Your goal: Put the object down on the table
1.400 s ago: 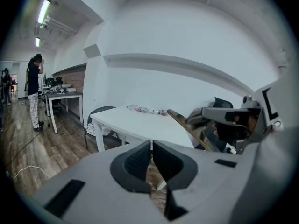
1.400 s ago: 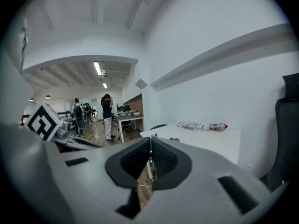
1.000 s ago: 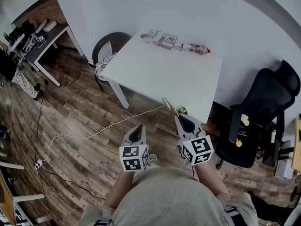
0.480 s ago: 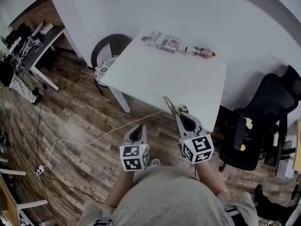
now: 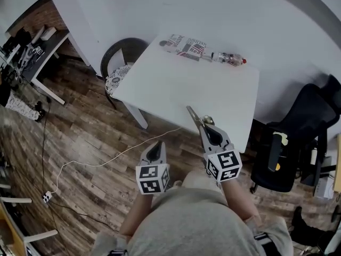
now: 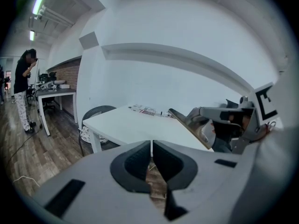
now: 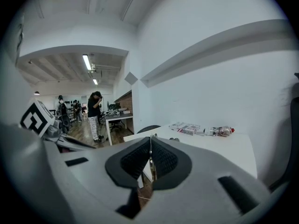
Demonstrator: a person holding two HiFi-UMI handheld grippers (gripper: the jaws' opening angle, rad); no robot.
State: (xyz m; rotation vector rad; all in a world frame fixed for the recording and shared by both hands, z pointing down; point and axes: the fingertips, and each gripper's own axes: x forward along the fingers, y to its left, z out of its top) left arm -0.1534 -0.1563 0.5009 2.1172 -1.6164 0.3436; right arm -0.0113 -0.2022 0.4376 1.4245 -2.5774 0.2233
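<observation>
My right gripper point(image 5: 204, 128) is shut on a thin metal tool point(image 5: 194, 117) that looks like scissors, its blade pointing forward over the front edge of the white table point(image 5: 176, 84). In the right gripper view the tool shows only as a thin edge point(image 7: 150, 158) pinched between the pads. The left gripper view shows the flat blade point(image 6: 187, 124) sticking out of the right gripper point(image 6: 219, 115). My left gripper point(image 5: 158, 143) hangs over the wooden floor, short of the table, shut with nothing in it point(image 6: 151, 146).
A printed box point(image 5: 186, 46) and a plastic bottle point(image 5: 229, 59) lie at the table's far edge. A round black chair point(image 5: 120, 57) stands at its left corner, an office chair point(image 5: 298, 137) at right. A white cable point(image 5: 106, 156) crosses the floor. A person point(image 6: 22, 90) stands far left.
Both grippers and the view have moved forward toward the table. The tool's blade now reaches over the table's front edge. Both grippers' jaws stand as before.
</observation>
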